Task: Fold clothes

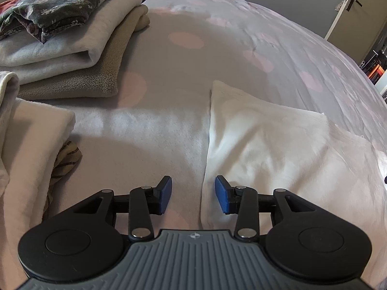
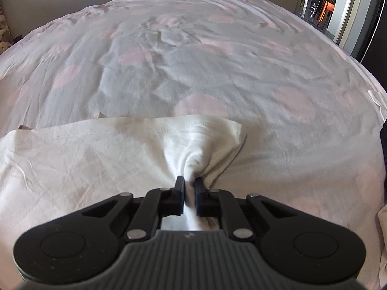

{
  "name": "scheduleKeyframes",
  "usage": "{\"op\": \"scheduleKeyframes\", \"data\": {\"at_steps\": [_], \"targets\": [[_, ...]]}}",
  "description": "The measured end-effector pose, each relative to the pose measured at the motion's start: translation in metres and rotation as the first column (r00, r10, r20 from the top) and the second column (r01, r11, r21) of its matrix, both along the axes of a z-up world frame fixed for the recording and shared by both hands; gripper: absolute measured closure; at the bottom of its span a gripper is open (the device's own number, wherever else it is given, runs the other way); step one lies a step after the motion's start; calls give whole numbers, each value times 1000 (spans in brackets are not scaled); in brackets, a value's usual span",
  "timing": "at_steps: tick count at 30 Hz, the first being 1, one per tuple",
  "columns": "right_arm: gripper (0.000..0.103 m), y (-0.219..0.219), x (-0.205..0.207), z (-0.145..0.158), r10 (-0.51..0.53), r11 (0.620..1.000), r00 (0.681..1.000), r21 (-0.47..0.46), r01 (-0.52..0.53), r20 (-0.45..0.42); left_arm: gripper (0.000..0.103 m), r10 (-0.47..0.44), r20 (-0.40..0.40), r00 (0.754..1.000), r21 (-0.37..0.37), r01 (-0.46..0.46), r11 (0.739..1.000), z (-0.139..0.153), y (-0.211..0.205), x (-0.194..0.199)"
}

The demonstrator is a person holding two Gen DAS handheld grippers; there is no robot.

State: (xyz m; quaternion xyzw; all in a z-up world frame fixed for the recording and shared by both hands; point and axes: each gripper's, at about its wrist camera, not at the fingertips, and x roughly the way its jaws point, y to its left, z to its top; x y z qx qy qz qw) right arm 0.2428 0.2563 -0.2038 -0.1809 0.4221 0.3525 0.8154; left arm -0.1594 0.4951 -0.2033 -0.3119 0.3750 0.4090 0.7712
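in the left wrist view the left gripper (image 1: 193, 194) fills the bottom of the frame. its two blue pads (image 1: 166, 195) stand apart and nothing is between them, so it is released. the left edge of the white garment (image 1: 271, 145) lies under the gap, with the right pad over the cloth and the left pad over the bed cover (image 1: 183, 55). the garment spreads flat from the lower middle toward the right side of the frame. at the left edge lies a cream cloth (image 1: 31, 145), and a striped piece (image 1: 65, 159) shows from under it. further away, in the upper left, there is a stack of folded clothes (image 1: 70, 38): a beige fleece at the bottom, a pale one above it and a dark flowered one on top. the grey bed cover with pink dots goes on to the far edge, and a door (image 1: 350, 7) stands in the upper right corner.

in the right wrist view the right gripper (image 2: 189, 193) is at the bottom middle and it is clenched on the white garment (image 2: 84, 159). the cloth is pinched into a twisted bunch between the black fingers (image 2: 179, 193), and the hemmed corner rises just beyond them. the rest of the garment lies flat to the left. behind it the dotted bed cover (image 2: 193, 55) fills the frame, wrinkled near the upper middle.
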Motion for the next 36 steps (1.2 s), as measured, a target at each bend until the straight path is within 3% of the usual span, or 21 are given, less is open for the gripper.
{"op": "scheduleKeyframes", "data": {"at_steps": [5,12,19,27,36], "targets": [[94,-6,-23,38,26,998,1000,60,-26,6,61,-7,33,999,2,7,1000,7,-2,-3],[94,5,-75,89,87,982,996,173,-79,-37,61,-32,11,999,25,31,999,12,-5,1],[94,43,-134,111,186,964,981,205,-171,-58,61,-28,65,998,34,26,999,19,-4,-7],[94,98,-186,68,251,962,965,130,-239,-79,61,-35,88,996,38,32,999,20,-2,-10],[92,120,-203,21,258,966,957,28,-256,-134,61,-60,89,994,28,58,998,18,-1,-7]]}}
